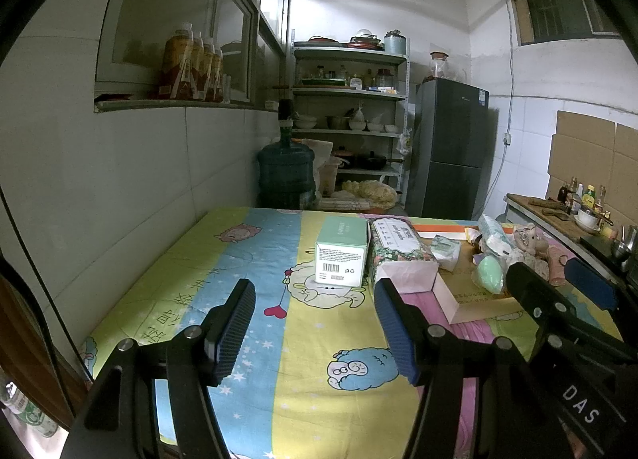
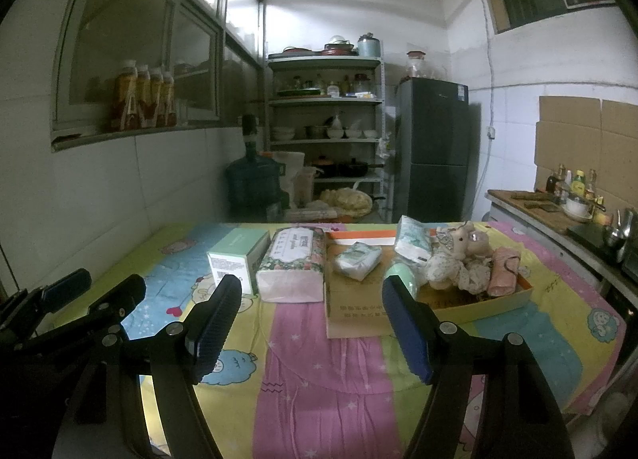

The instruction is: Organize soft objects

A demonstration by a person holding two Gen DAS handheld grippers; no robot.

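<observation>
**Cardboard tray holds the soft items; both tongs empty**

Cartoon-print cloth covers the tabletop (image 2: 319,359). Left tongs (image 1: 315,323) hover low over the cloth, fingers spread wide, nothing between them. Right tongs (image 2: 313,323) likewise stand spread and empty, just short of the tray.

A flattened cardboard tray (image 2: 355,311) lies right of centre. On it: a wrapped tissue packet (image 2: 357,259), a second upright packet (image 2: 412,237), a pale green soft piece (image 2: 402,273), a plush toy (image 2: 458,255) and a pink rolled cloth (image 2: 504,271), the last four crowded together and touching.

Left of the tray, on the cloth, a floral tissue pack (image 2: 293,263) lies against the tray's edge; a mint-green box (image 2: 239,255) sits just beside it.
</observation>
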